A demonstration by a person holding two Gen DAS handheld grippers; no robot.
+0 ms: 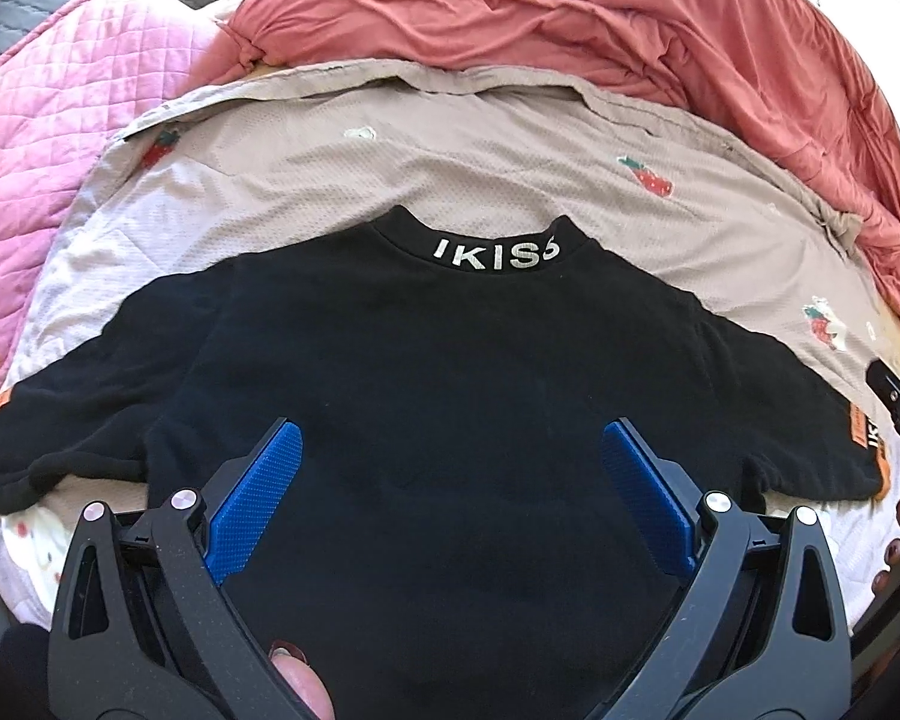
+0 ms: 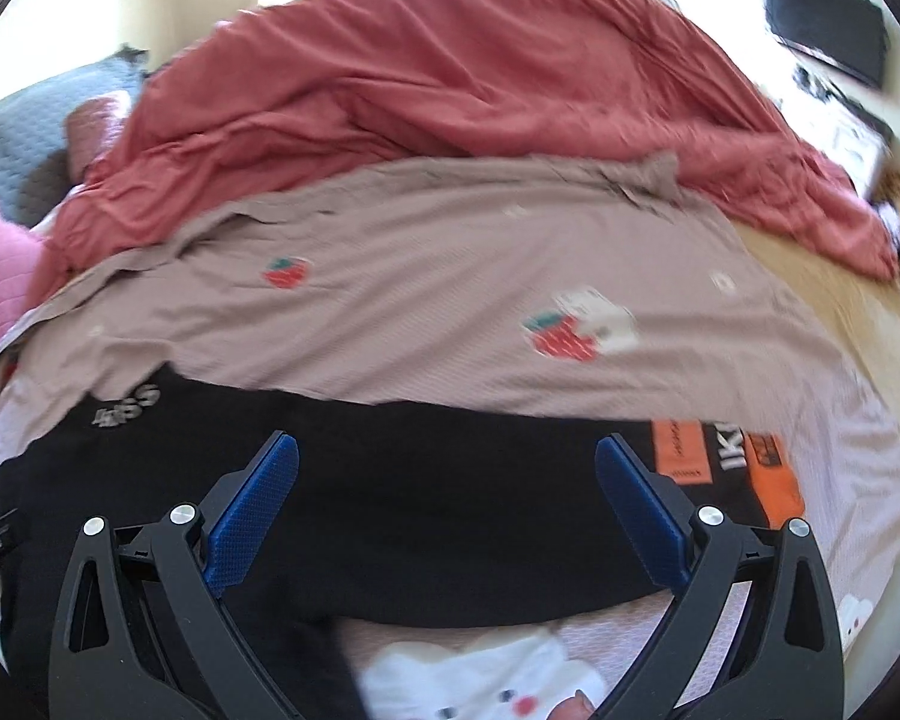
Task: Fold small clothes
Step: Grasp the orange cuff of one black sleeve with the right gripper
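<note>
A: Left wrist view: black T-shirt flat on the strawberry-print sheet, collar far, hem near, sleeves running left-right. "IKISS" readable on the collar. Left tool wide open over the chest, gripping nothing.

B: Right wrist view is blurred, collar text smeared. It does show the orange sleeve patch. Right tool spread wide, empty, above the shirt's right side. Hem cut off in both views.
</note>
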